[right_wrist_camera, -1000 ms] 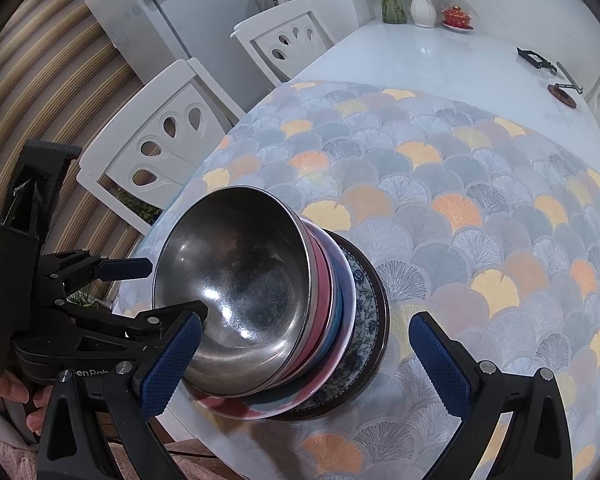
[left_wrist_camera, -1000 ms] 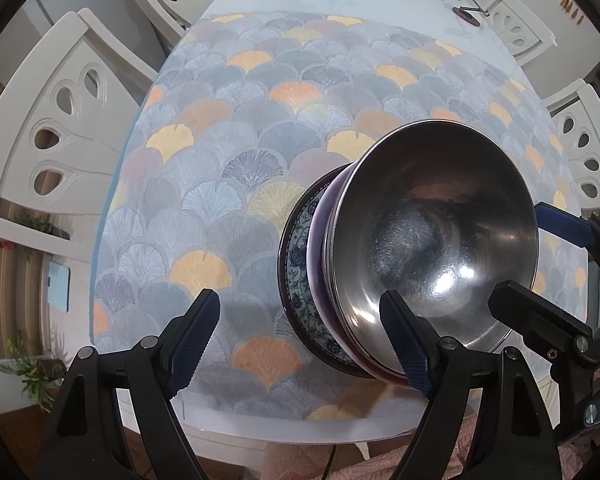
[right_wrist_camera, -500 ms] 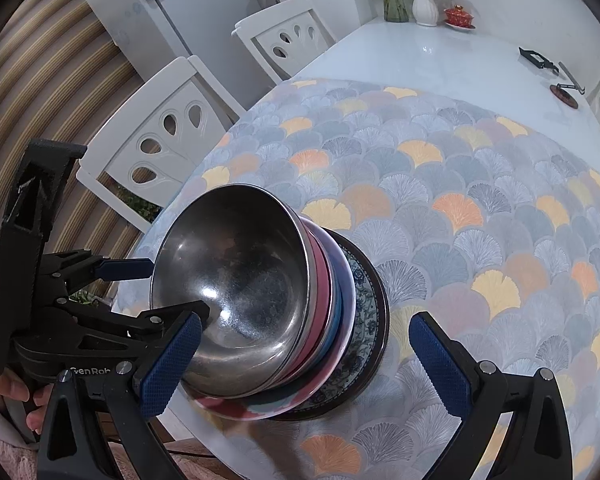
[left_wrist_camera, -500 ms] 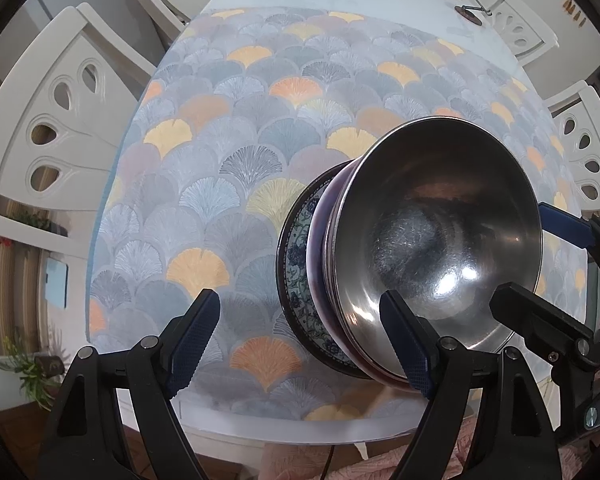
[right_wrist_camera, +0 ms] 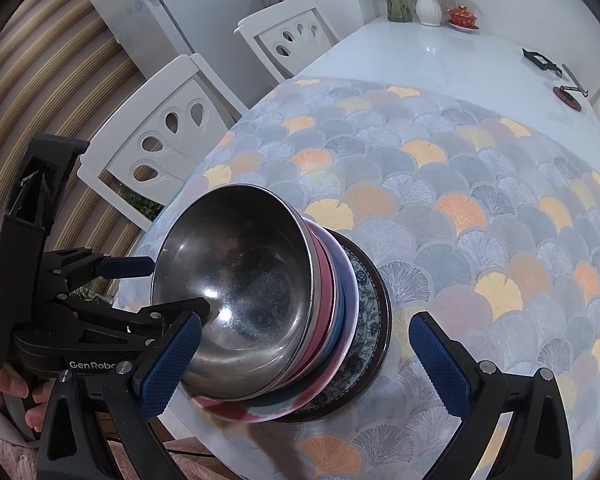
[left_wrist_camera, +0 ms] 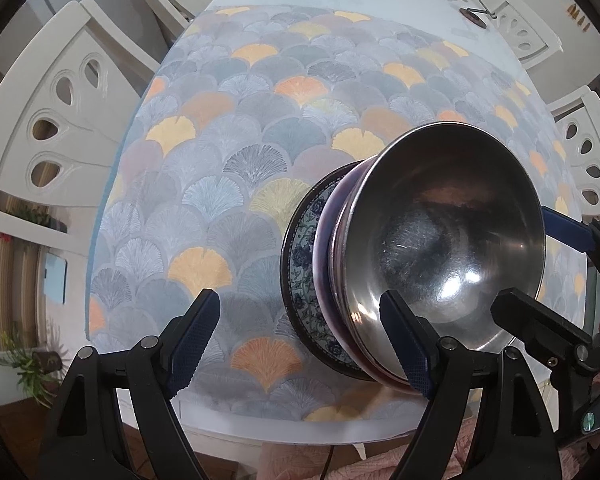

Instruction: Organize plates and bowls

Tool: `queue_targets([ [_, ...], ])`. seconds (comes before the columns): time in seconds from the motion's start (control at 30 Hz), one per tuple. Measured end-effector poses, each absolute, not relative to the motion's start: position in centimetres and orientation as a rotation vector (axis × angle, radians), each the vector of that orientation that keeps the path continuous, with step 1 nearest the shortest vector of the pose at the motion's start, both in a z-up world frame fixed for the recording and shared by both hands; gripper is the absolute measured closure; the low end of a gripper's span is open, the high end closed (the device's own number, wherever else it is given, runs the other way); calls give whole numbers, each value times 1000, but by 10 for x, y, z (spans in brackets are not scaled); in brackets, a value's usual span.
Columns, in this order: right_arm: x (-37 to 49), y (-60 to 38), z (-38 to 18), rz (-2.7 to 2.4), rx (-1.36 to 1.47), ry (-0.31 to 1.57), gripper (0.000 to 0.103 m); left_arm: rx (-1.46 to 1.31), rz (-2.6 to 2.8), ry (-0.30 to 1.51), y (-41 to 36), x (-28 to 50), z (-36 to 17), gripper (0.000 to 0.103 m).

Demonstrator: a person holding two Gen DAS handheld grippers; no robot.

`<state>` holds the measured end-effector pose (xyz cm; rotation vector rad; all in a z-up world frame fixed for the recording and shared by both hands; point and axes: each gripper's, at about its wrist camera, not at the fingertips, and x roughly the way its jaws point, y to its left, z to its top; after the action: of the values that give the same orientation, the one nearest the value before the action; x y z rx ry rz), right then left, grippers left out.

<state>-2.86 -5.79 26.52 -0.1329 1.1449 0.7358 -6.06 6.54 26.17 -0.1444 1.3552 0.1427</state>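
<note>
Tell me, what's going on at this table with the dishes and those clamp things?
A person holds a clamp-like tool in each hand over a stack of dishes: a steel bowl sits on top of coloured bowls and a patterned plate. The left tool and right tool are both open and grip nothing; the stack rests on the tablecloth.

Steel bowl (left_wrist_camera: 448, 236): shiny, empty, upright, top of the stack, right of centre in the left view.
Pink and blue bowls (right_wrist_camera: 340, 300): nested beneath it.
Patterned plate (left_wrist_camera: 300, 276): blue-and-white, dark rim, flat at the bottom.
</note>
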Motion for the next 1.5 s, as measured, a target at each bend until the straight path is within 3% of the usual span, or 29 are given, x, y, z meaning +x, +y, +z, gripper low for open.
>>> queue_targets([
  [1.5, -27, -51, 262, 719, -143, 1158, 0, -123, 143, 1335, 72, -56, 265, 22],
])
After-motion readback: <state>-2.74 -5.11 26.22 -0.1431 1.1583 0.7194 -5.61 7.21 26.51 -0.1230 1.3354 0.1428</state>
